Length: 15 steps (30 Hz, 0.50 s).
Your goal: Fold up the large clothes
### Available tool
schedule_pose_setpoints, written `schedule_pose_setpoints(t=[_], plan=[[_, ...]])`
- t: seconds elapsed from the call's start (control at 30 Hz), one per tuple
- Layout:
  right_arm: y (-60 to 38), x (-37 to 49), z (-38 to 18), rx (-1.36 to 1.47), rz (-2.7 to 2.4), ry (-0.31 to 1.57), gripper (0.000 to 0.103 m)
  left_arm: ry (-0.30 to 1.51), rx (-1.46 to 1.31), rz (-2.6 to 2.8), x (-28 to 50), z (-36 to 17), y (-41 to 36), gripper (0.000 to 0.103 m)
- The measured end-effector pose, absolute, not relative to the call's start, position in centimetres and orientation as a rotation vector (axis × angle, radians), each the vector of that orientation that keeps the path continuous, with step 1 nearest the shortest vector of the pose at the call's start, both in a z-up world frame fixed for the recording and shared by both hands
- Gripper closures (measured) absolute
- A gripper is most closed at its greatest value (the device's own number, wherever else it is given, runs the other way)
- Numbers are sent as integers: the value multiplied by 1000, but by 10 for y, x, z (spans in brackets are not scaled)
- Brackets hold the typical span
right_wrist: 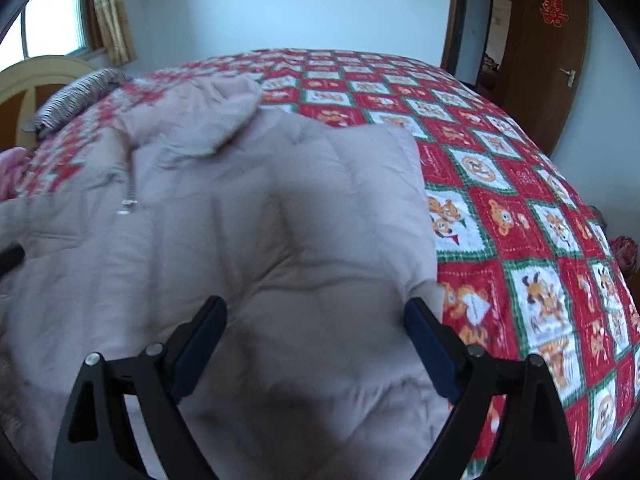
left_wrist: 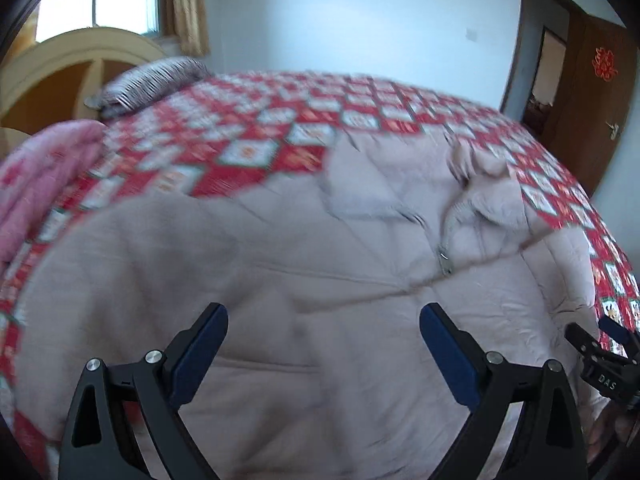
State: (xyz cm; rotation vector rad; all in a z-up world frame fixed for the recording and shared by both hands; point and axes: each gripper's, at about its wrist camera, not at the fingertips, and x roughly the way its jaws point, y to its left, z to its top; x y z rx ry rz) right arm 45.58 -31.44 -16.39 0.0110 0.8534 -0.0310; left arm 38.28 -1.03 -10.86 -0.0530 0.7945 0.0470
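Pale pink quilted padded coat [left_wrist: 248, 280] lies spread on the bed's red-and-white checked cartoon bedspread [right_wrist: 520, 208], open cover right of its hem. Left gripper [left_wrist: 324, 328] and right gripper [right_wrist: 316, 320] hover above, jaws released, empty. The left view is blurred.
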Motion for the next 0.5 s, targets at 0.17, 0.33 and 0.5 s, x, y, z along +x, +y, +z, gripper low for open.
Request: schedule_pose_setpoints(t=[0.17,0.33,0.5], plan=[[-294,427,-150,19,26,827,10,790,-123,167,328,-102,75,6],[-258,383,-145,-41,107,794,10,822,-223,287,267,-132,156,6],[-225,352,-146,-148,164,760,10,829,-333,472,242,-160,232,6]])
